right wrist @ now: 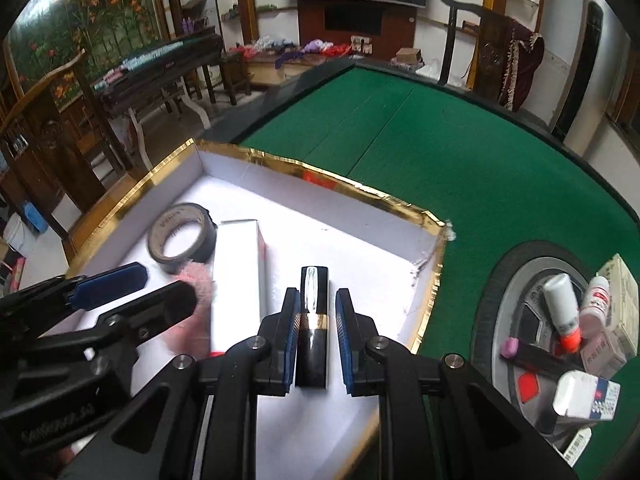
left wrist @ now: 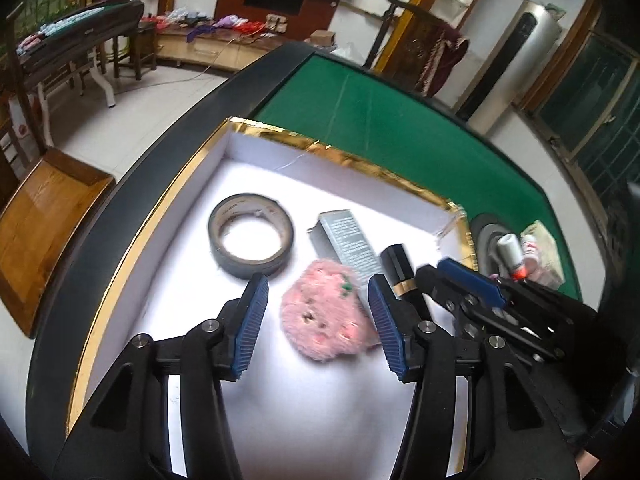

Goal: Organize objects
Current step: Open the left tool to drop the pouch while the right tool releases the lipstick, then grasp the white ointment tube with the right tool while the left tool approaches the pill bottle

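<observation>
A pink fluffy toy [left wrist: 324,316] lies on the white floor of the gold-rimmed box [left wrist: 280,134]. My left gripper [left wrist: 320,322] stands open just above it, one blue pad on each side and neither pressing on it. In the right wrist view, my right gripper [right wrist: 316,296] is shut on a black tube with a gold band [right wrist: 314,308], held low over the box [right wrist: 320,172]. The tube [left wrist: 394,264] and right gripper [left wrist: 434,270] also show at the right of the left wrist view. The left gripper [right wrist: 140,292] enters from the left, hiding most of the toy [right wrist: 198,280].
A dark tape roll [left wrist: 250,236] and a long silver carton [left wrist: 348,244] lie in the box. The box sits on a green felt table [right wrist: 460,152]. On a grey disc [right wrist: 520,280] to the right are small bottles [right wrist: 562,312] and cartons [right wrist: 584,394].
</observation>
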The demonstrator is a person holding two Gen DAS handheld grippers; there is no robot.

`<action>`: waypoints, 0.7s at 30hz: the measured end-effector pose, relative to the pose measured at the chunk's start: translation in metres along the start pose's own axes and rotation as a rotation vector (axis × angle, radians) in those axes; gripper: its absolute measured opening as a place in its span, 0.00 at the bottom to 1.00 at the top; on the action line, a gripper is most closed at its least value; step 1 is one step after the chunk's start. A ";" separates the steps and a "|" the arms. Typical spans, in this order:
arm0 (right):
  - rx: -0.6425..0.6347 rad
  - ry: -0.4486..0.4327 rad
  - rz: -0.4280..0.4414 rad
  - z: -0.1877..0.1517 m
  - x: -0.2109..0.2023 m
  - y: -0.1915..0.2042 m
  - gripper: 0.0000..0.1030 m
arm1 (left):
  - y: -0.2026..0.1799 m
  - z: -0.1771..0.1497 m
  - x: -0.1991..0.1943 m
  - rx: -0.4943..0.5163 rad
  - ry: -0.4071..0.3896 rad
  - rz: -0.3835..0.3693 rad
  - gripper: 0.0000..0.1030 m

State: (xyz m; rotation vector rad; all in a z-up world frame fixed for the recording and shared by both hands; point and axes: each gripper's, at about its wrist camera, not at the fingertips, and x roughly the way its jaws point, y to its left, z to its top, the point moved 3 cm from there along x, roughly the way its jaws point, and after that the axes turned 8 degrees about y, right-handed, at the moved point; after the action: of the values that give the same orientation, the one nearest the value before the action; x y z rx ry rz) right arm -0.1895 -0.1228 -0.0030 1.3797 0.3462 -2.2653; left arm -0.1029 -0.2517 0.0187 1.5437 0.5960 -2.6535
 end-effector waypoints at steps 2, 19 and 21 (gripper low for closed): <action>0.008 -0.020 0.015 -0.007 -0.015 -0.004 0.17 | -0.003 0.002 -0.005 0.009 -0.020 -0.012 0.51; 0.435 -0.192 0.126 -0.170 -0.128 -0.173 0.31 | -0.119 -0.032 -0.018 0.294 -0.016 -0.193 0.53; 0.504 -0.145 0.151 -0.182 -0.115 -0.190 0.32 | -0.139 -0.042 -0.012 0.335 0.016 -0.194 0.53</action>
State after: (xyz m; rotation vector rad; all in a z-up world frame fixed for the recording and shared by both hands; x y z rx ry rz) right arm -0.1007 0.1499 0.0092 1.3975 -0.3924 -2.3985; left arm -0.0892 -0.1107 0.0547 1.6610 0.3267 -3.0170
